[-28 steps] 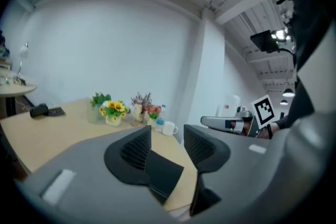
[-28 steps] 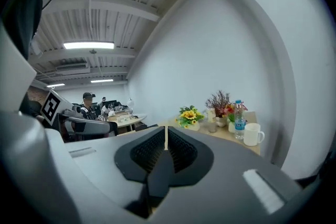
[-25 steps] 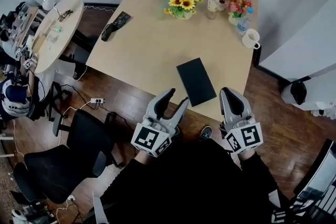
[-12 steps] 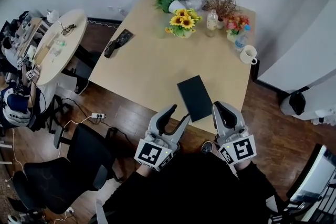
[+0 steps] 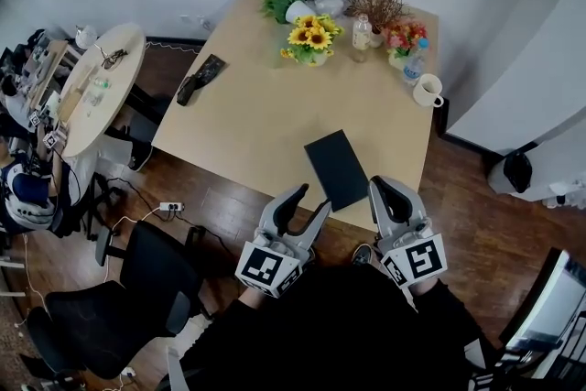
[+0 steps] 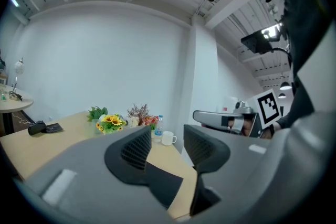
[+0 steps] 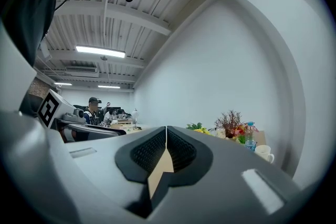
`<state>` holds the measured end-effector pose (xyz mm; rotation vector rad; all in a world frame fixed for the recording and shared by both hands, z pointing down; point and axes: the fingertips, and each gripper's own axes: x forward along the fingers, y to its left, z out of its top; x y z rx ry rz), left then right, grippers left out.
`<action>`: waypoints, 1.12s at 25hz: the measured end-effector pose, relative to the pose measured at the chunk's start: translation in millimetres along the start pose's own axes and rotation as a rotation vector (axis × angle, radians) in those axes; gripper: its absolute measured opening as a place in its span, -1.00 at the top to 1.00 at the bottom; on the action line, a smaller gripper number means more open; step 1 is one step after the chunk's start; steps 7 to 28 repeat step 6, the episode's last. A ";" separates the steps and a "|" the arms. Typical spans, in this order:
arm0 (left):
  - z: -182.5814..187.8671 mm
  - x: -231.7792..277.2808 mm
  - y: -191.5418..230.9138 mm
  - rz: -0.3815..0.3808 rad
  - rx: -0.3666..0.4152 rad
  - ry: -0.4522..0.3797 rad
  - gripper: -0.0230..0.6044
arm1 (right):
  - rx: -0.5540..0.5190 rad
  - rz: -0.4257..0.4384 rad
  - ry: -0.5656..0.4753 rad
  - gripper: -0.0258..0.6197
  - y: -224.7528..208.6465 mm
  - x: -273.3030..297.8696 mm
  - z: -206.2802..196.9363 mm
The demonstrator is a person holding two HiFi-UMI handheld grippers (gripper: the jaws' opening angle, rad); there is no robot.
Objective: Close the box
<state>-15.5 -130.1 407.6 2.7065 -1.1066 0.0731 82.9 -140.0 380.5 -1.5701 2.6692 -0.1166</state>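
Observation:
A flat black box (image 5: 337, 168) lies shut on the wooden table (image 5: 256, 114), close to its near edge. My left gripper (image 5: 309, 201) hovers off the table edge, just left of and below the box's near corner; its jaws stand apart with nothing between them. In the left gripper view, the left gripper (image 6: 167, 147) frames the black box (image 6: 167, 182). My right gripper (image 5: 384, 190) hangs just right of the box's near end with its jaws together. The right gripper (image 7: 166, 148) shows both pads touching, holding nothing.
At the table's far end stand sunflowers (image 5: 309, 38), other plants, a bottle (image 5: 363, 30) and a white mug (image 5: 427, 90). A dark object (image 5: 200, 78) lies at the left edge. A round table (image 5: 92, 73) and a black office chair (image 5: 128, 288) are at the left.
The right gripper has drawn a little left, closer to the box's near end. The left gripper has hardly moved. Neither gripper's jaws have changed.

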 end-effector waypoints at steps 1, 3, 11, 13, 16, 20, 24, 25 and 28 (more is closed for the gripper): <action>-0.3 0.0 0.0 0.001 -0.001 0.000 0.37 | -0.002 0.001 0.000 0.90 0.1 0.1 -0.2; -0.9 -0.4 -0.4 0.000 0.003 -0.005 0.37 | -0.002 0.002 0.002 0.90 0.1 -0.2 -1.0; -3.5 -1.8 -1.2 -0.002 0.001 0.001 0.37 | 0.001 0.002 0.007 0.90 0.3 -0.9 -2.9; -3.5 -1.8 -1.2 -0.002 0.001 0.001 0.37 | 0.001 0.002 0.007 0.90 0.3 -0.9 -2.9; -3.5 -1.8 -1.2 -0.002 0.001 0.001 0.37 | 0.001 0.002 0.007 0.90 0.3 -0.9 -2.9; -3.5 -1.8 -1.2 -0.002 0.001 0.001 0.37 | 0.001 0.002 0.007 0.90 0.3 -0.9 -2.9; -3.5 -1.8 -1.2 -0.002 0.001 0.001 0.37 | 0.001 0.002 0.007 0.90 0.3 -0.9 -2.9; -3.5 -1.8 -1.2 -0.002 0.001 0.001 0.37 | 0.001 0.002 0.007 0.90 0.3 -0.9 -2.9; -3.5 -1.8 -1.2 -0.002 0.001 0.001 0.37 | 0.001 0.002 0.007 0.90 0.3 -0.9 -2.9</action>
